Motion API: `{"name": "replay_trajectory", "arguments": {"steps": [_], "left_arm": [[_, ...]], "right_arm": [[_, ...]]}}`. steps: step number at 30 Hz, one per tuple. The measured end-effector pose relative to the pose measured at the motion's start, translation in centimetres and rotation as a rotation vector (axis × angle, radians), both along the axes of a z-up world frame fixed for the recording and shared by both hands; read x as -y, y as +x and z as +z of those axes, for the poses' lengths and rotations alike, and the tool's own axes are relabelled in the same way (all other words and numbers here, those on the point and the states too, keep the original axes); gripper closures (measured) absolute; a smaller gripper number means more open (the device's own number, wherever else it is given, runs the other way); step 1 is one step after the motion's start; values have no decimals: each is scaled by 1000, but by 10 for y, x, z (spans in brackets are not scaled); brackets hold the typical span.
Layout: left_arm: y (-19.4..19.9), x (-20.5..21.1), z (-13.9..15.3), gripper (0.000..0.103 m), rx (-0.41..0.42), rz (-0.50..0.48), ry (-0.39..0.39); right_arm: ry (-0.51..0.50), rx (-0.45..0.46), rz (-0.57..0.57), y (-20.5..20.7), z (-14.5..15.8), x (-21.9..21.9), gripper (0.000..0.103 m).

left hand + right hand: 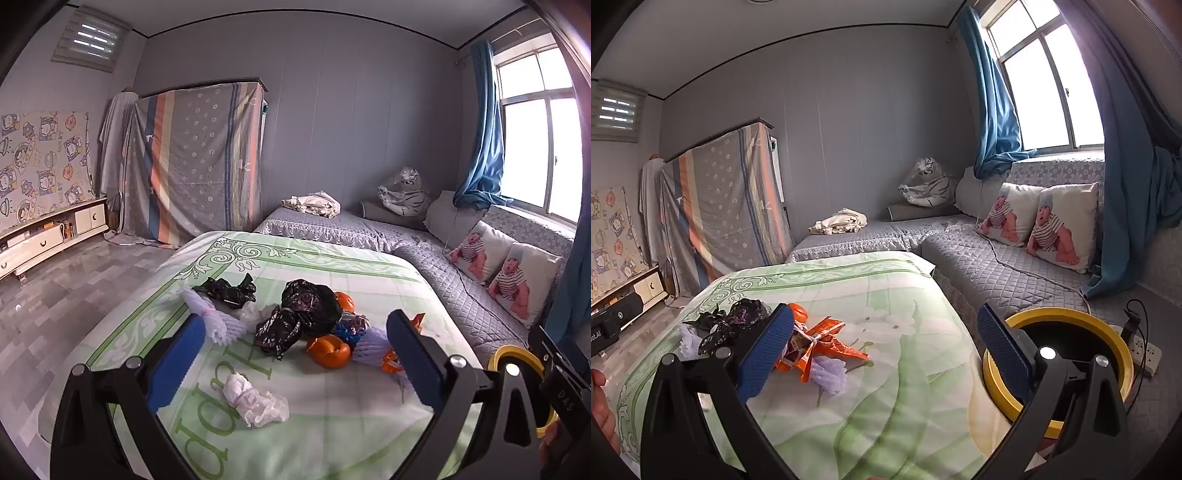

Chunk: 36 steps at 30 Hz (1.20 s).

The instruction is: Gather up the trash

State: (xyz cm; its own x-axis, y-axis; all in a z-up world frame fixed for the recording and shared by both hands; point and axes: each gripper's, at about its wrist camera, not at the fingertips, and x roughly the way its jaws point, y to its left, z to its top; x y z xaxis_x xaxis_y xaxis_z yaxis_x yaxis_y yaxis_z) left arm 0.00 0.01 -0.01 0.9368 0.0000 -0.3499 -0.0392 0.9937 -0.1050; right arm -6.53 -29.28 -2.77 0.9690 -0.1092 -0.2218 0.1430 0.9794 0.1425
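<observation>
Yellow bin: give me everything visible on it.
The bin is round, with a thick glossy yellow rim that looks like plastic and a dark inside; whether anything lies in it cannot be told. It stands upright and open-topped, low beside the green bedspread, on the grey quilted cover. The right gripper, jaws open, hides its near rim. A white power strip lies just behind. Nothing is seen touching the rim.

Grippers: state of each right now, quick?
Left gripper: open, holding nothing.
Right gripper: open, holding nothing.
</observation>
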Motion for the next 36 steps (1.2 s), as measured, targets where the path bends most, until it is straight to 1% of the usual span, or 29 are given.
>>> {"name": "replay_trajectory", "arguments": {"steps": [8, 17, 21, 25, 36], "left_arm": [[-2, 2, 1, 8, 2, 1, 2], [-5, 1, -7, 8, -8, 3, -8], [1, -2, -9, 8, -12, 3, -11], [2, -1, -2, 8, -19, 3, -8], [3, 0, -1, 8, -28, -4, -8]], "right_arm": [[6, 2, 1, 0, 0, 1, 8], [6, 4, -2, -1, 0, 0, 8], [8, 3, -2, -1, 1, 1, 8], [10, 1, 0, -1, 1, 3, 8], [13, 0, 1, 3, -5, 2, 8]]}}
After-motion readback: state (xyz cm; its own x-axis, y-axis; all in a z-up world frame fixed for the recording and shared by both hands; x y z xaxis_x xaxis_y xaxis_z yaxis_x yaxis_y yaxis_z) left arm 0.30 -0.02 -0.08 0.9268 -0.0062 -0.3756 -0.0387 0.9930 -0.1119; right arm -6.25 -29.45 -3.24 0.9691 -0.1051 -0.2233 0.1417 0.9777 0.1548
